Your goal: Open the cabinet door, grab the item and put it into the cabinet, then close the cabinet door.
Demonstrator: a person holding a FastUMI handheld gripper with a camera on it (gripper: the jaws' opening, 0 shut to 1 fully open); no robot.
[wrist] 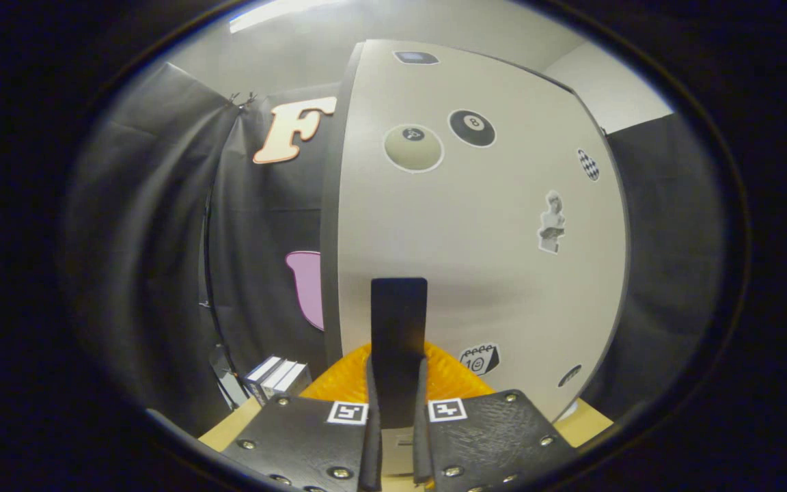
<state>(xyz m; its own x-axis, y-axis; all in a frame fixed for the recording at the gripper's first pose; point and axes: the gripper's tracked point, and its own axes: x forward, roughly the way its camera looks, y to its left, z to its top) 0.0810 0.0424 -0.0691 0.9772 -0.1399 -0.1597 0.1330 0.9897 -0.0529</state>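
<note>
A: State the claw (398, 437) condition.

B: Its two fingers are drawn close together on either side of the dark upright handle (399, 328) on the cabinet door (475, 239). Both appear to press on it; the gap is almost fully taken up.

A: Why is it held that way?

B: In my judgement this is the door step. A narrow vertical handle gives the fingers two flat sides to pinch, so a pull or a push transfers to the door without slipping.

A: Is the door open or closed?

B: Cannot be confirmed. Its dark left edge (330, 225) stands out against the black cloth behind, which suggests a free edge, but the cabinet interior is hidden.

A: Where is the item?

B: An orange ribbed object (448, 379) lies just beyond the fingers, low in front of the door, apparently on the desk (229, 427). Whether it is the item to be stored cannot be settled here.

A: Room for moving?

B: Left of the door edge there is open space down to a stack of books (277, 376) on the desk corner. A swing toward that side should be watched against the books and the orange object.
</note>
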